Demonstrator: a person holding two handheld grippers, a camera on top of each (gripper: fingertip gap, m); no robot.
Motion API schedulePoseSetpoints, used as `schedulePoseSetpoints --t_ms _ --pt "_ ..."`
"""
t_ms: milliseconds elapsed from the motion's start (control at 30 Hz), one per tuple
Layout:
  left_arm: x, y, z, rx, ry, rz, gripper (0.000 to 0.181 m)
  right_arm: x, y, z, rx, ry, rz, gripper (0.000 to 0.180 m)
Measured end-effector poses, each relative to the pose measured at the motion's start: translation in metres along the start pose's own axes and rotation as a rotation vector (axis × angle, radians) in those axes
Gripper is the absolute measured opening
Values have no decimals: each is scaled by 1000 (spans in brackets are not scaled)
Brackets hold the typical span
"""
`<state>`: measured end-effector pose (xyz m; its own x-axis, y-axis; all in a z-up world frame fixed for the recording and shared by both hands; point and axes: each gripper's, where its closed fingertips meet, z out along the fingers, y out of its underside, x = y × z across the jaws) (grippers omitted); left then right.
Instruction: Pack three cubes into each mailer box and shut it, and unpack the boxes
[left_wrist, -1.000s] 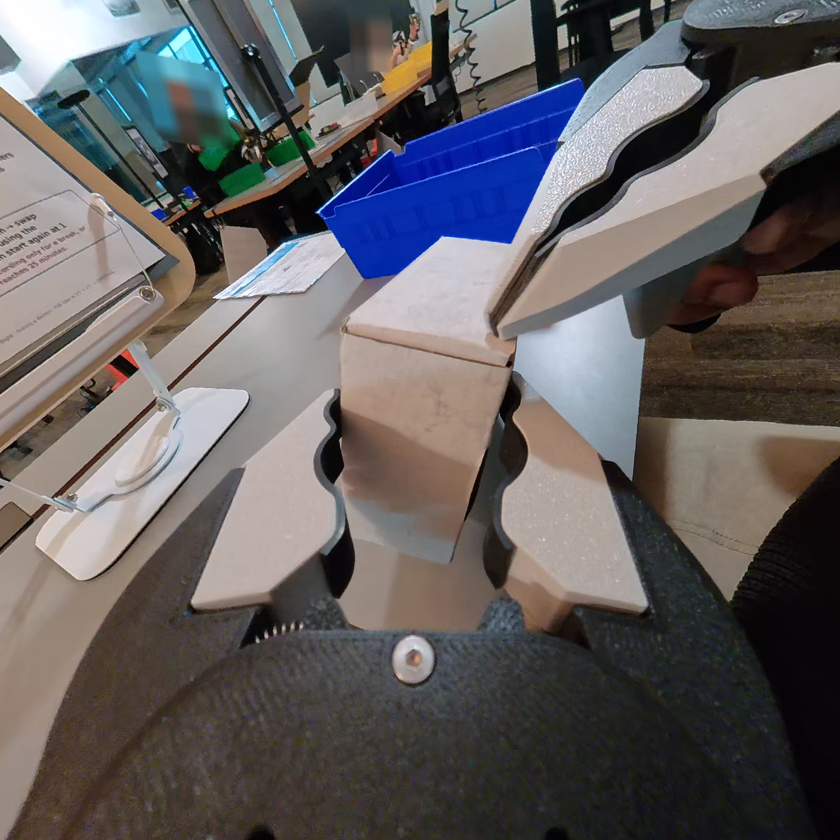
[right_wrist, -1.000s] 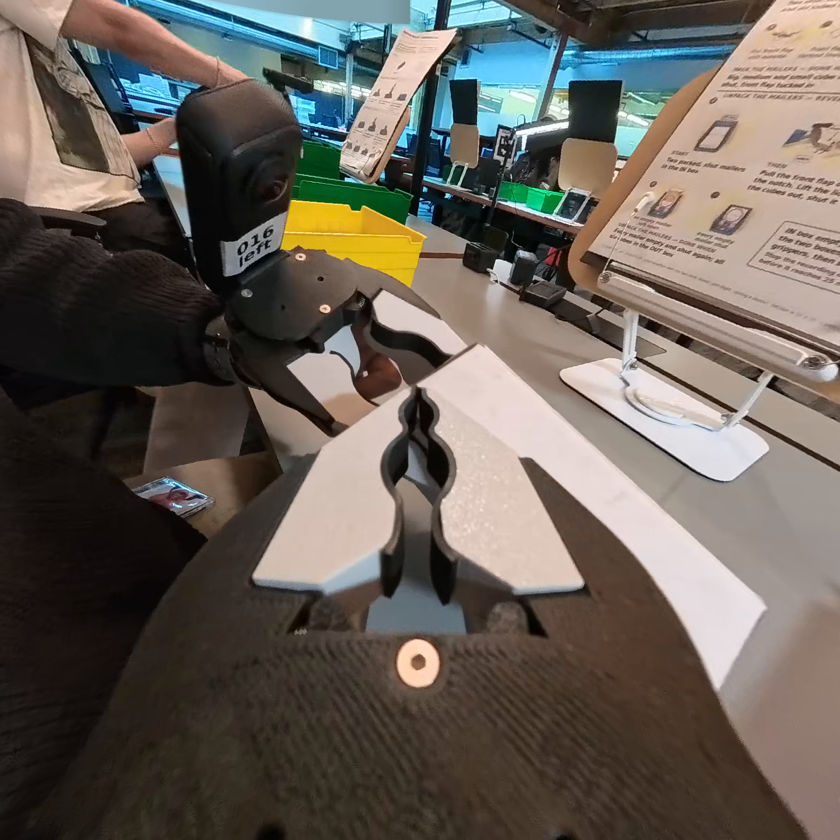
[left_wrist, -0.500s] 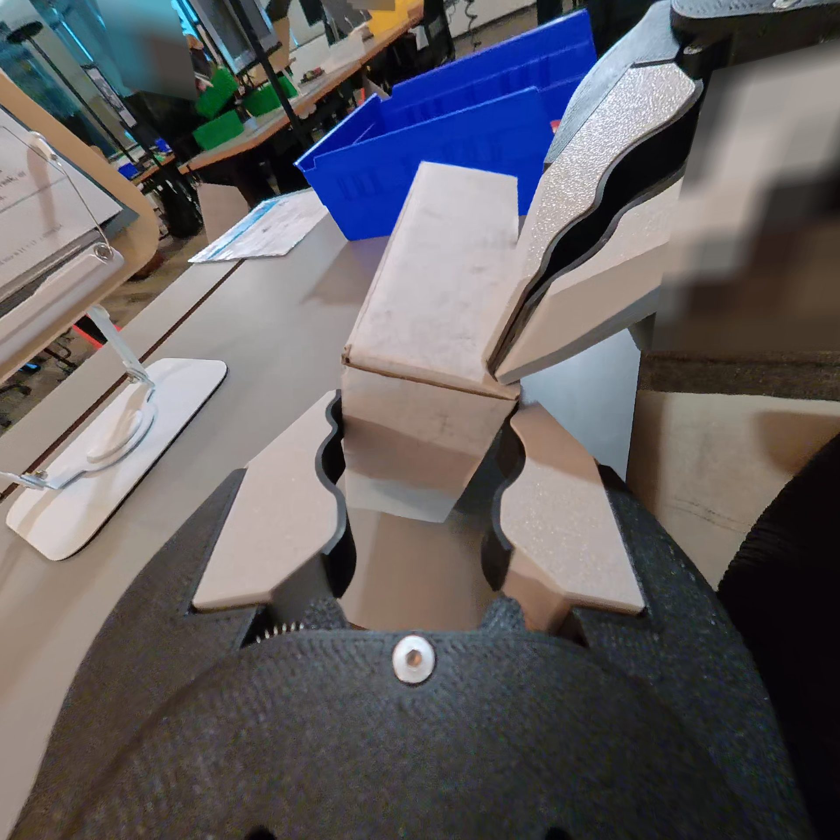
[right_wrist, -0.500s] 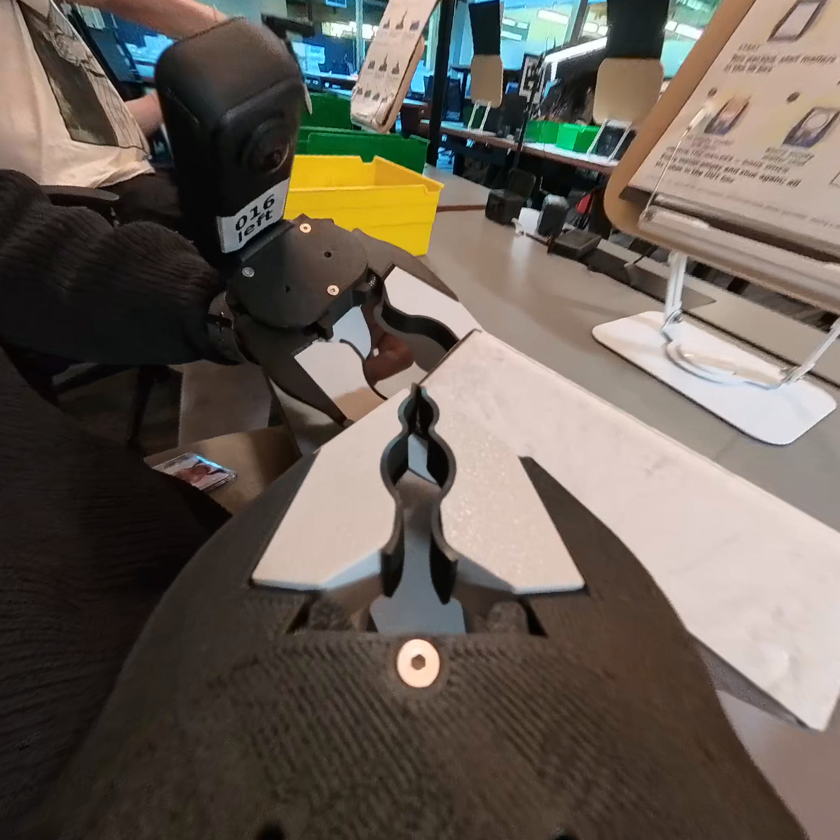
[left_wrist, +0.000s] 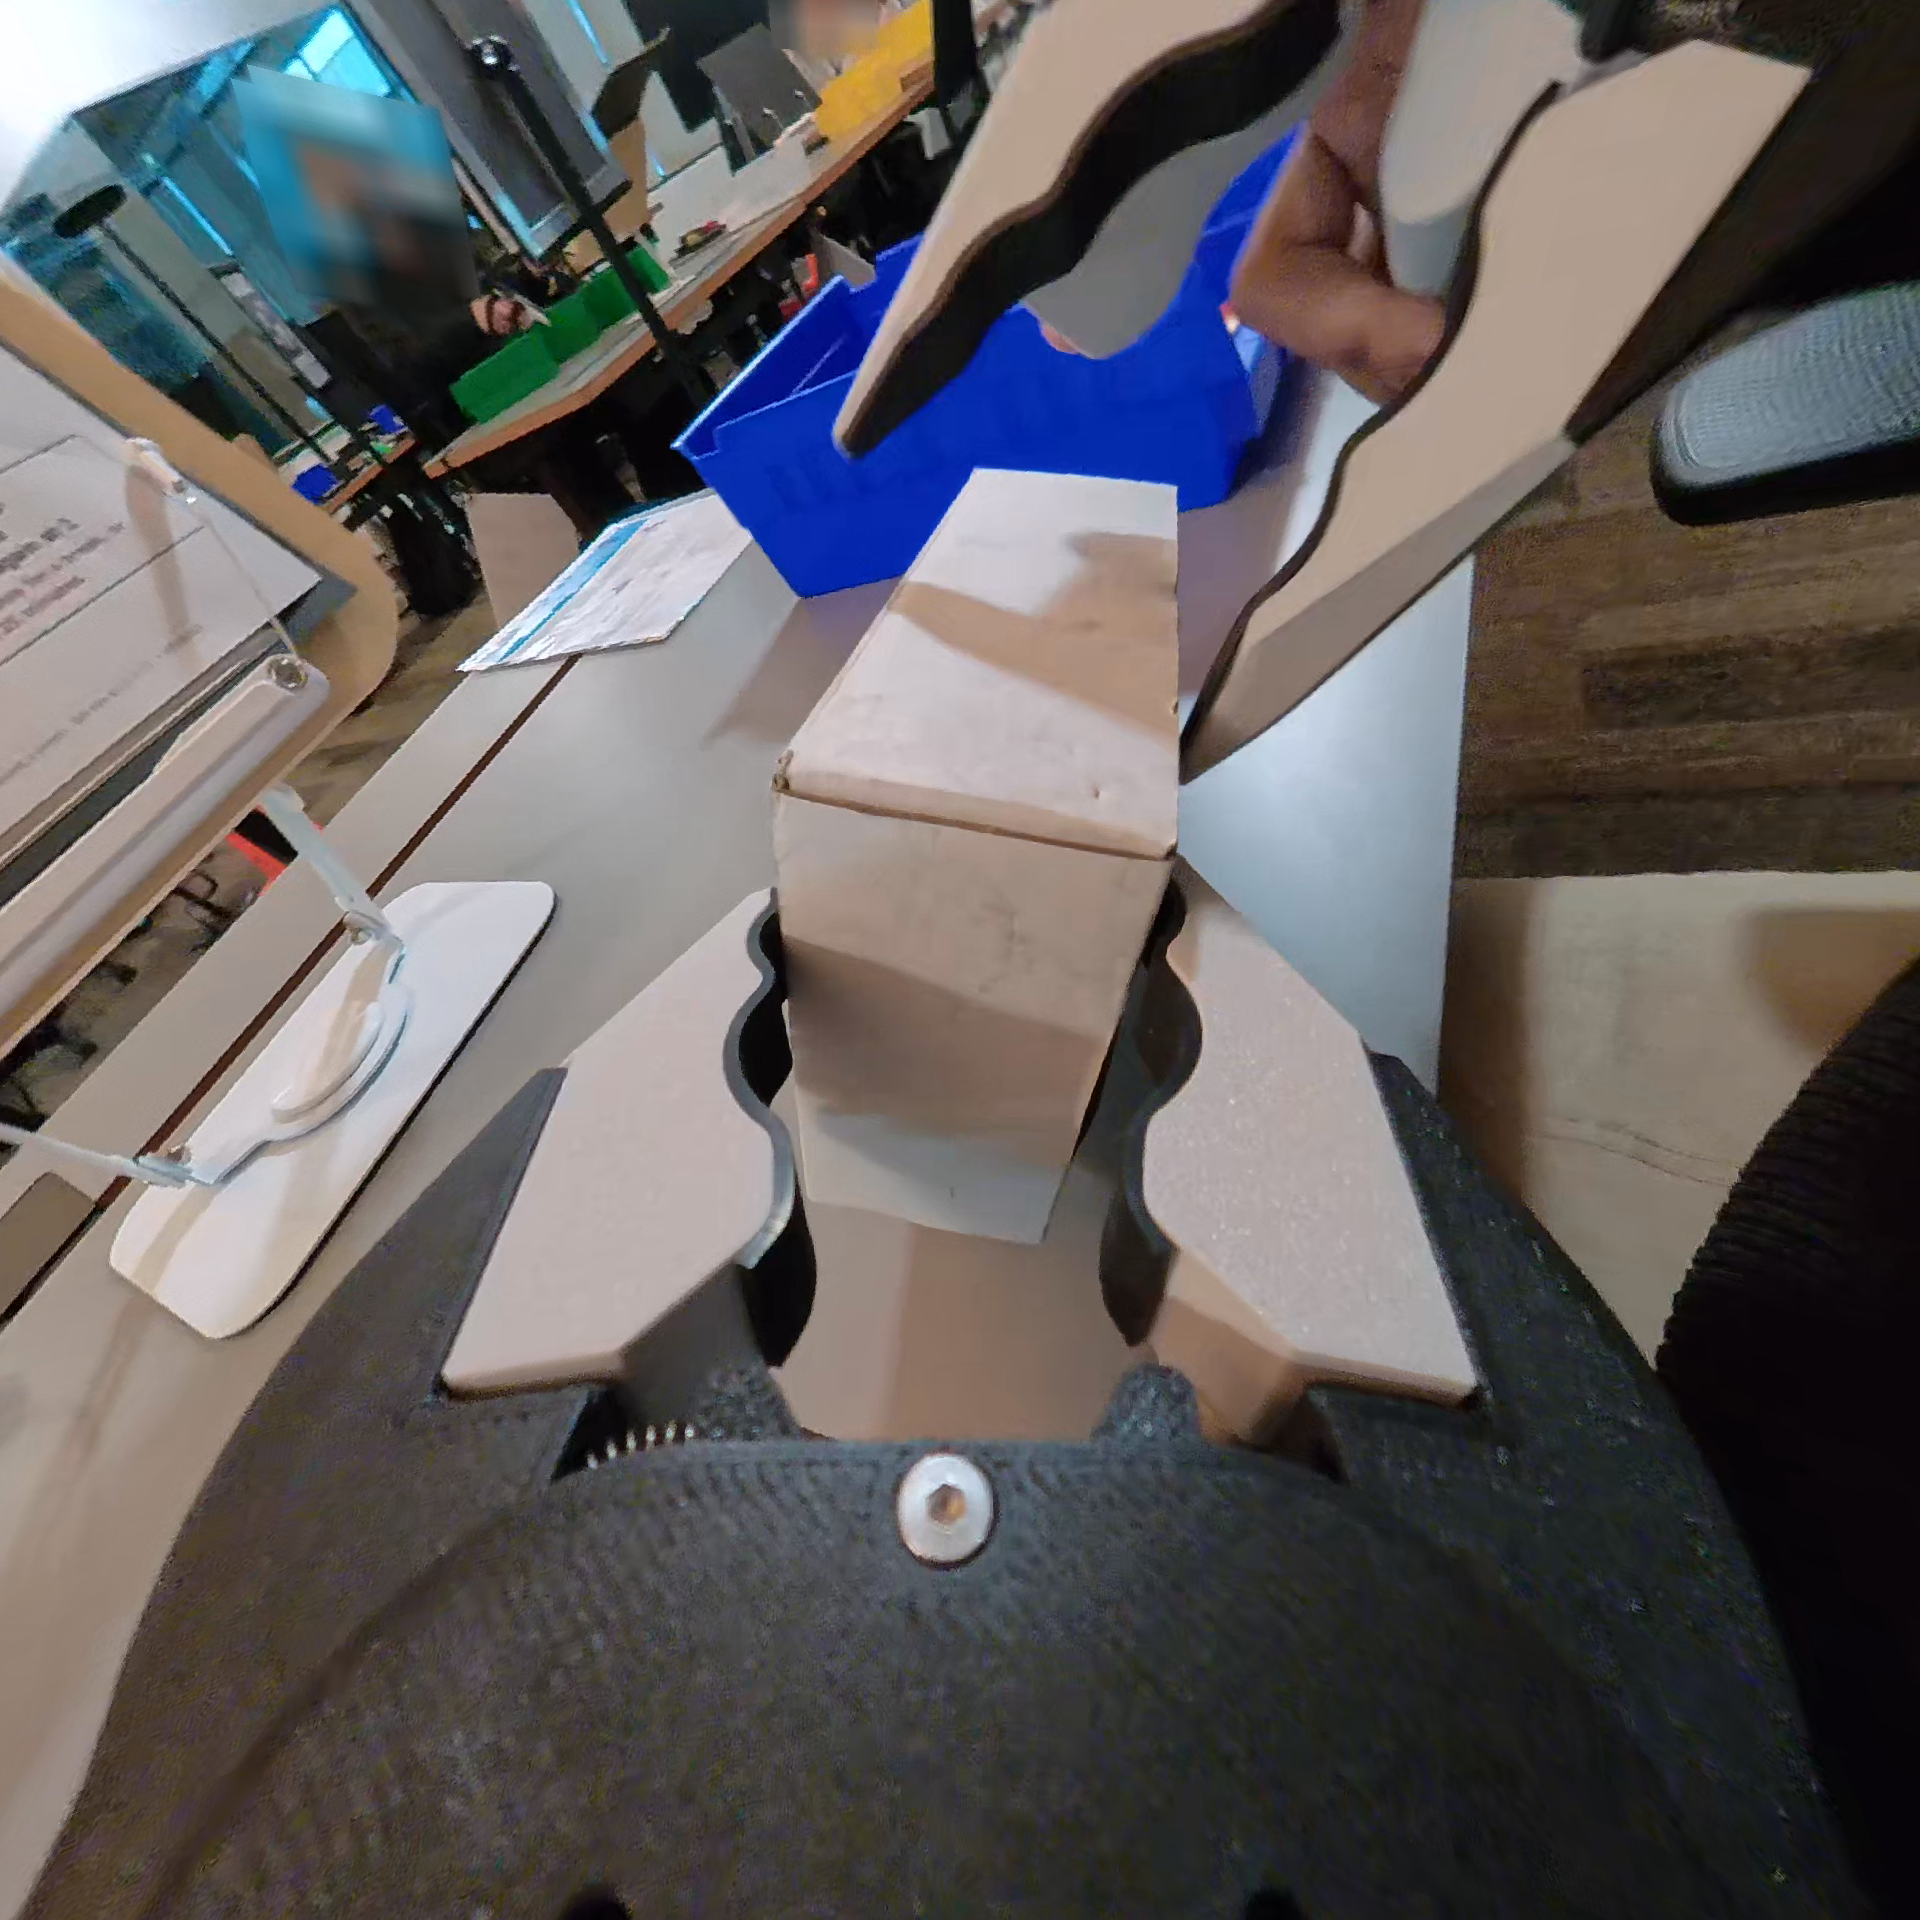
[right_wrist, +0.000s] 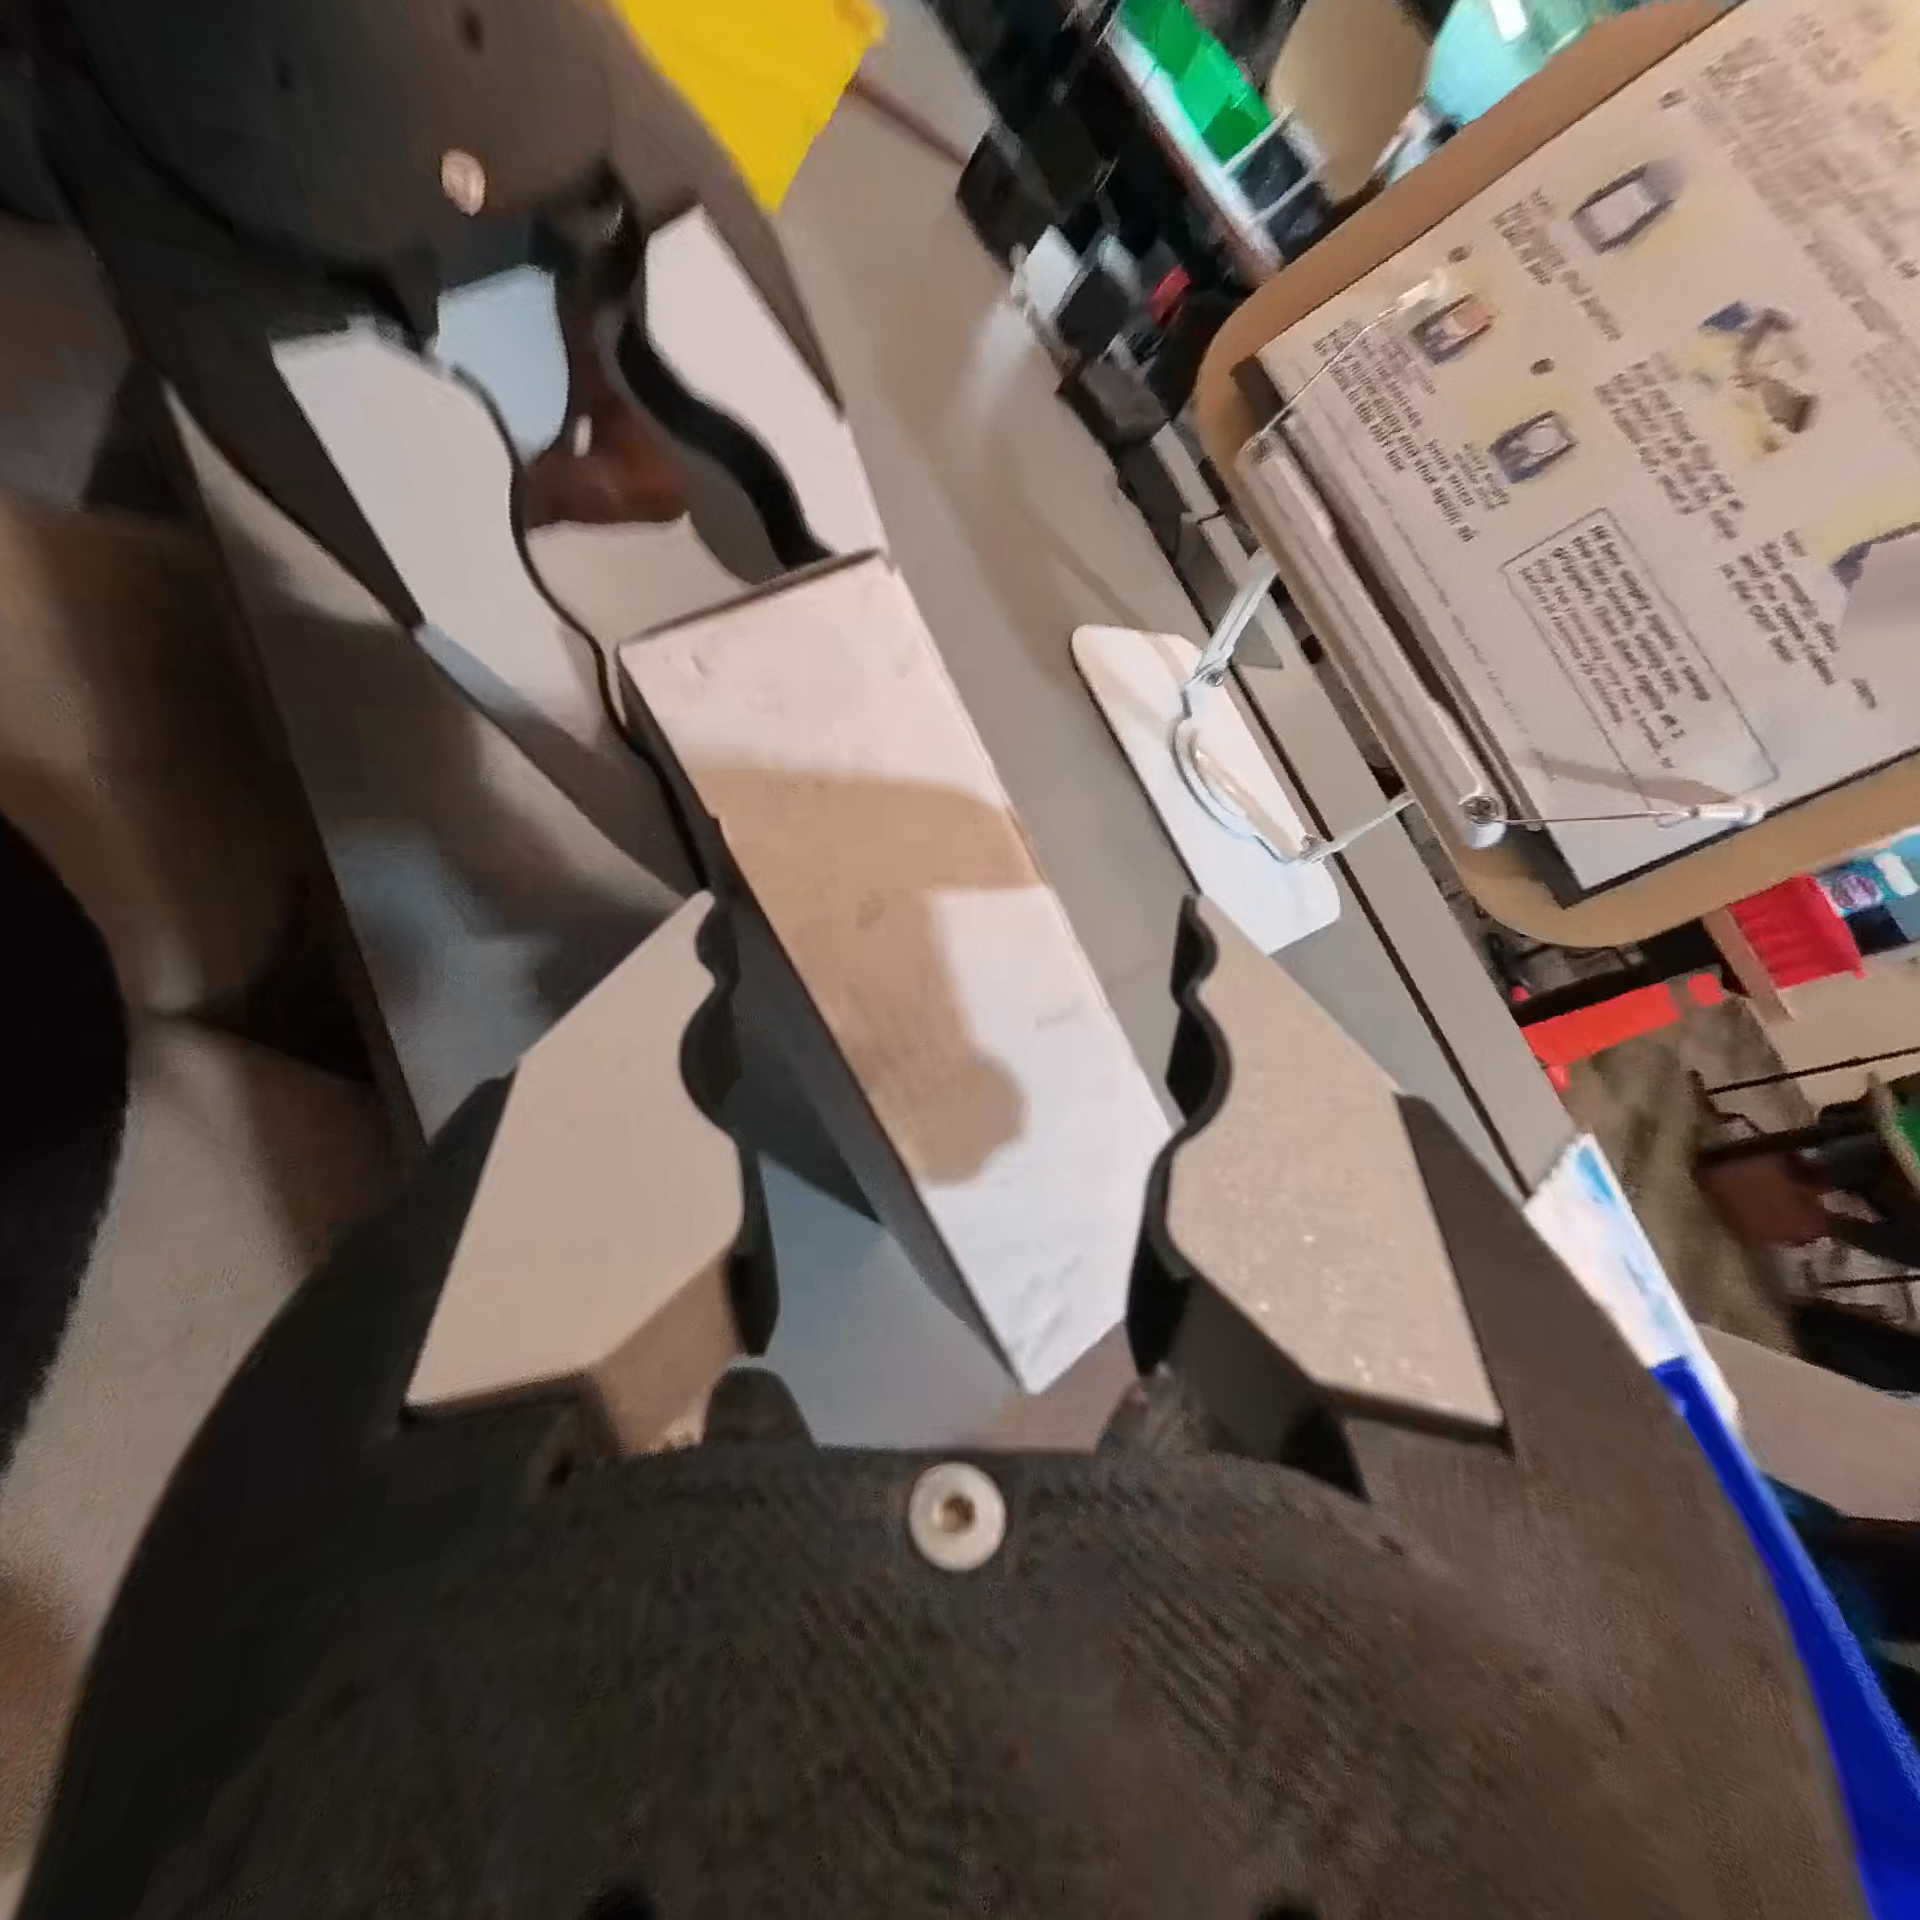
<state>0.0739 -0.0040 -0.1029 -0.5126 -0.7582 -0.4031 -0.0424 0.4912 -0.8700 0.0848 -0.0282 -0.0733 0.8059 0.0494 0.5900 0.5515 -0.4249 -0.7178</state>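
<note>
Mailer box (left_wrist: 987, 831) sits lid-down at frame centre, clamped by our left gripper (left_wrist: 961, 1081); right gripper (right_wrist: 951, 1132) straddles it, jaws wide, holding nothing. We judge handover next: right must close squarely

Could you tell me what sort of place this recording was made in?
Probably a shared lab or workshop for data collection: long grey tables, coloured plastic bins such as the blue bin, and an instruction sheet on a stand beside the mailer box.
</note>
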Motion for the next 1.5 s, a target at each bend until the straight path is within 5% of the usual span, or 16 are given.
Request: schedulePoseSetpoints --t_ms 200,333,500,633,767,900,1067,1233,1333,1500 --pt "16 -9 -2 9 31 100 66 -14 30 1 -288 -135 -378 65" --pt "-7 -16 -3 39 -80 -40 71 19 19 -4 -269 -13 -450 65" --pt "-41 -18 -17 123 -91 -370 70 135 17 -57 -288 347 -444 65" --pt "-46 -8 -16 117 -70 -477 68 228 74 -105 -451 533 -439 65" --pt "-38 -2 -11 78 -62 -427 67 272 174 -122 -628 515 -400 64" --pt "-28 2 -4 50 -17 -430 66 270 248 -107 -719 433 -389 64" --pt "-30 10 1 35 -16 -473 66 251 293 -76 -714 305 -413 64" --pt "-31 16 2 12 -19 -483 65 238 315 -74 -723 247 -313 66" --pt "-29 20 4 3 -14 -486 65 219 325 -93 -806 153 -114 87" --pt "-24 24 7 -16 7 -495 65 211 323 -125 -811 161 105 75"
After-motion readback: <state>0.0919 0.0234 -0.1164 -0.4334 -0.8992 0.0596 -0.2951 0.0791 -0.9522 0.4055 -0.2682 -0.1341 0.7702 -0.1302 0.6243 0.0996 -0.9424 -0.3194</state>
